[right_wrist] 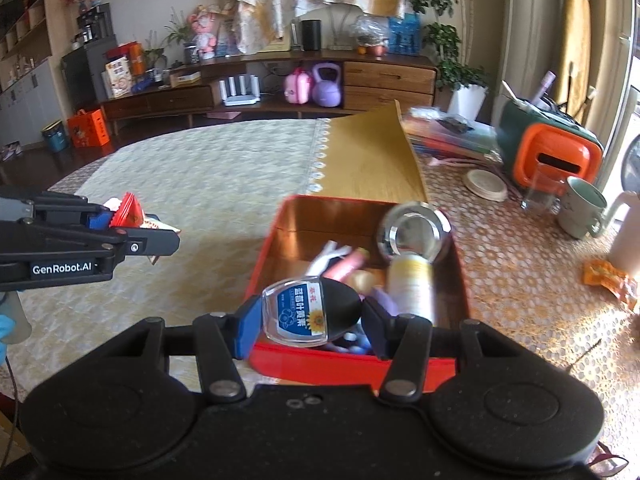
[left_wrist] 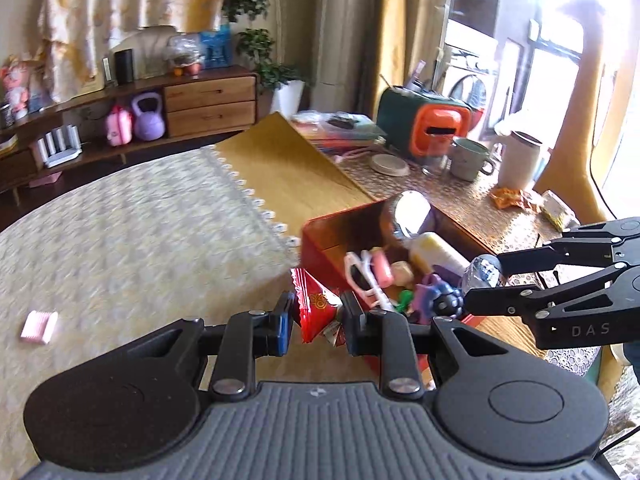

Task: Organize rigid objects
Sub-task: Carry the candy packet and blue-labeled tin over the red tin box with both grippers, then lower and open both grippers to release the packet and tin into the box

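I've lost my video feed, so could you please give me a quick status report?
Left gripper shut on red snack packet. Right gripper shut on blue-labelled bottle, above red box. Nothing in the way.

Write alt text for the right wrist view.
The right hand-held gripper grips a small clear bottle with a blue label over a red box of assorted items. At left, the left hand-held gripper holds a red packet above a cream tablecloth.
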{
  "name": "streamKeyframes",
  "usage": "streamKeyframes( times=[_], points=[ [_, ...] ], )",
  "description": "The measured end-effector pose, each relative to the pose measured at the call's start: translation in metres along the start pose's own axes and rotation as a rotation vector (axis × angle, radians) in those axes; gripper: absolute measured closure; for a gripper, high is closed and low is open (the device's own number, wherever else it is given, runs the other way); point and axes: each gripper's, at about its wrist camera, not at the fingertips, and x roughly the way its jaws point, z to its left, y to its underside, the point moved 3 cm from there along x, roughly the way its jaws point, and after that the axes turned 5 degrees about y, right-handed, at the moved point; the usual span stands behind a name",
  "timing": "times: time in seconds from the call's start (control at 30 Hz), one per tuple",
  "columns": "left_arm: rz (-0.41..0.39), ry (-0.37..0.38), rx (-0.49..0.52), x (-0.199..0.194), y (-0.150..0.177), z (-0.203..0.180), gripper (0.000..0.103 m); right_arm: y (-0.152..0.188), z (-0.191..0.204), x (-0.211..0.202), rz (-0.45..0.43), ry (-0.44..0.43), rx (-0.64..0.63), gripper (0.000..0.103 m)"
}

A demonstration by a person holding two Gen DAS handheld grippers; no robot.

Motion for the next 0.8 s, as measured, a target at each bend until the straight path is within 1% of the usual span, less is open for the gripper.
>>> streamKeyframes(
  times=[0.23,0.33,0.47,0.67,0.8],
  points=[
    [0.056,0.018,0.042,0.041,-0.013,-0.022,0.078,0.009,-0.023,0.013,0.031,0.024,0.047,0.051],
    [0.065,0.028,0.059,0.058,-0.024,-0.032,0.078,0.008,-0.023,0.017,0.021,0.023,0.036,0.051],
    [0.088,0.047,0.046,0.084,-0.036,-0.040,0.078,0.007,-0.025,0.024,0.020,0.016,0.025,0.051],
    [0.123,0.048,0.042,0.120,-0.045,-0.047,0.078,0.002,-0.031,0.037,0.034,0.020,0.028,0.051],
    [0.152,0.064,-0.007,0.141,-0.047,-0.045,0.078,0.001,-0.034,0.046,0.045,0.024,0.031,0.051]
  ],
)
